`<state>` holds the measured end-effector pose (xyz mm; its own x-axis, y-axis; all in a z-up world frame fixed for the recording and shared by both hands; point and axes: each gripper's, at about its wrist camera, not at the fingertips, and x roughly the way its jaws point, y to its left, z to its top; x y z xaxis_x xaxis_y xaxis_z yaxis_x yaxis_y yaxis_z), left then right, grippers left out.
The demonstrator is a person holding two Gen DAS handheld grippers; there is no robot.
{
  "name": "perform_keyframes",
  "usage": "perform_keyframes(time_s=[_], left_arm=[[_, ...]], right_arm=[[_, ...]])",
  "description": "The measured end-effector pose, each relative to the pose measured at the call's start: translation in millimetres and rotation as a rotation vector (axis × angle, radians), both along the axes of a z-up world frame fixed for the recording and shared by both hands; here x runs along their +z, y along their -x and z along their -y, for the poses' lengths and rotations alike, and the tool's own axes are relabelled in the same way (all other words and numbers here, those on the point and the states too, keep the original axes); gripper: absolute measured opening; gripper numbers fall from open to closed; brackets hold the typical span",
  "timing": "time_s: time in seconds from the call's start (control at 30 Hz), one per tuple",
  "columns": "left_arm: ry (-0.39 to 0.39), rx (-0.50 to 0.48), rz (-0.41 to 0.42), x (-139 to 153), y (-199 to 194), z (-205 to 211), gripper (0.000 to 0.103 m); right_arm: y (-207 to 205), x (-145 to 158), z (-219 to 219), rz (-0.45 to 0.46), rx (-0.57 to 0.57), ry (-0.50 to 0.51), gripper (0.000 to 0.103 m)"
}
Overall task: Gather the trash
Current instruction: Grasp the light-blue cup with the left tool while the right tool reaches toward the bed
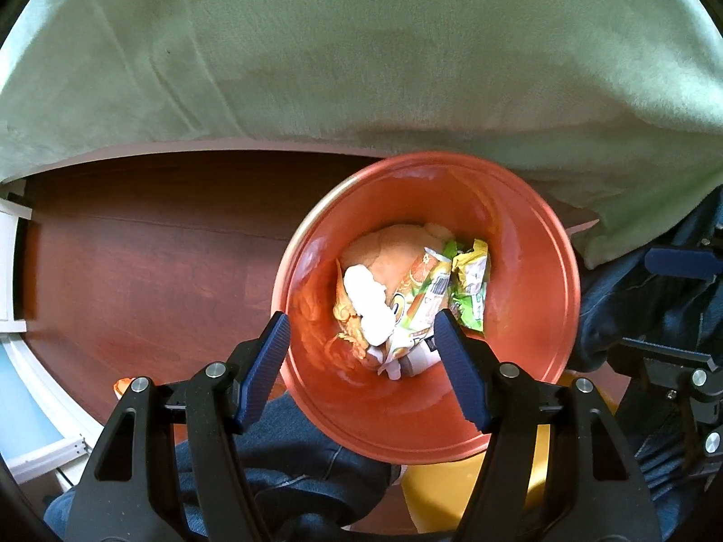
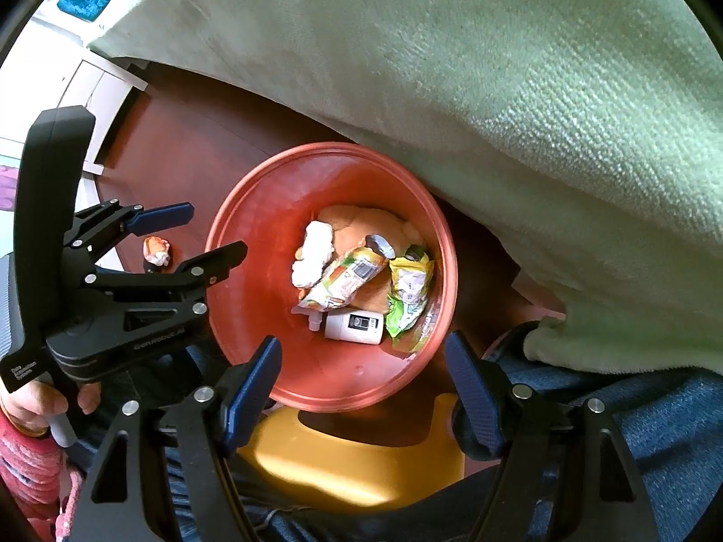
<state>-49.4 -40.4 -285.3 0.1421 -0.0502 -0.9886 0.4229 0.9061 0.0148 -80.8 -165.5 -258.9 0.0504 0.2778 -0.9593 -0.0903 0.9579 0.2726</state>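
Observation:
A red bin (image 1: pixel 533 316) stands on the floor and holds a white crumpled tissue (image 1: pixel 368 298), an orange and green wrapper (image 1: pixel 427 289), a yellow-green wrapper (image 1: pixel 472 271) and a white bottle (image 2: pixel 354 326). My left gripper (image 1: pixel 361 320) hangs open over the bin's near side with nothing between its fingers; in the right wrist view the left gripper (image 2: pixel 214 229) shows beside the bin's left rim. My right gripper (image 2: pixel 361 338) is open and empty above the bin's (image 2: pixel 253 271) near rim, and the right gripper (image 1: pixel 637 300) shows at the right edge. A small orange and white scrap (image 2: pixel 157 250) lies on the floor left of the bin.
A pale green blanket (image 1: pixel 361 67) hangs over the bed edge right behind the bin. Dark wooden floor (image 1: pixel 158 248) stretches to the left. A yellow stool (image 2: pixel 361 451) sits under the grippers, between the person's jeans-clad legs (image 2: pixel 655 429). White furniture (image 1: pixel 9 262) stands at far left.

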Motion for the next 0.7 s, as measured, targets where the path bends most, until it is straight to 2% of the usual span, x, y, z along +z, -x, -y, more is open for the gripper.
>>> perform_keyframes(time_s=[0.2, 0.37, 0.47, 0.57, 0.67, 0.7], left_arm=[[0.052, 0.020, 0.059, 36, -6, -10, 0.065], [0.124, 0.069, 0.169, 93, -31, -31, 0.065], [0.156, 0.116, 0.249, 130, -58, -44, 0.065], [0.181, 0.158, 0.330, 165, -94, -53, 0.071], [0.226, 0.178, 0.397, 199, -138, -52, 0.073], [0.246, 0.182, 0.414, 208, -153, -50, 0.076]], right_arm=[[-4, 31, 1, 0.084, 0.015, -0.033, 0.074], [-15, 76, 7, 0.230, 0.036, -0.082, 0.077], [-21, 102, 12, 0.316, 0.041, -0.122, 0.078], [-27, 121, 17, 0.393, 0.046, -0.133, 0.080], [-35, 129, 22, 0.432, 0.042, -0.133, 0.081], [-37, 129, 24, 0.438, 0.041, -0.134, 0.081]])
